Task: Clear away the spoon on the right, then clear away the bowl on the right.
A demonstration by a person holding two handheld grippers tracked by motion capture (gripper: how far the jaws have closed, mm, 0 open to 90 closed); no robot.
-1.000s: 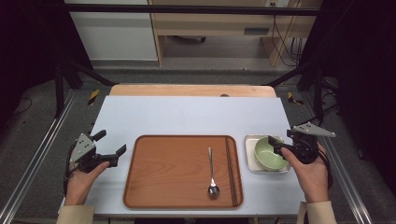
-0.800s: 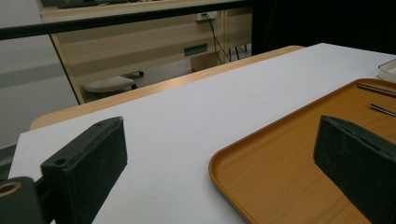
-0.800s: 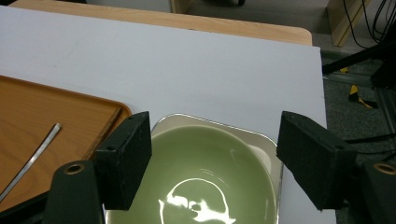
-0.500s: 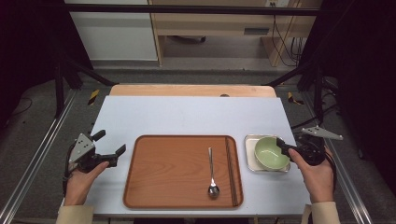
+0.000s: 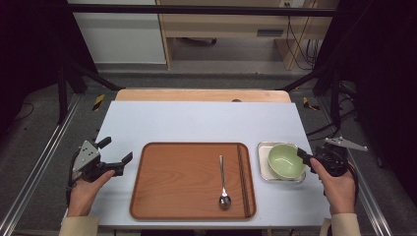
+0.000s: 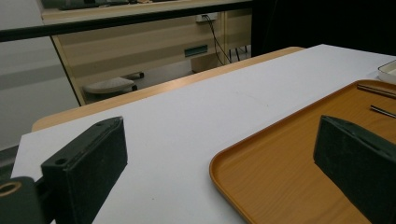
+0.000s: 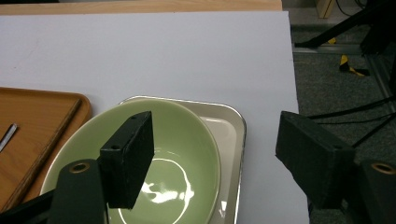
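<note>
Straddling green bowl rim w/ right hand-held gripper; jaws apart, closing, not gripping.

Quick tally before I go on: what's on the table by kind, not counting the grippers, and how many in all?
Wooden tray: 1
Spoon on that tray: 1
Chopsticks, a pair along the tray's right side: 2
Green bowl: 1
White square dish under the bowl: 1
Total: 6

The left tongs are held level and still, jaws wide apart; the right tongs tilt downward, jaws spread but just closing slightly.
</note>
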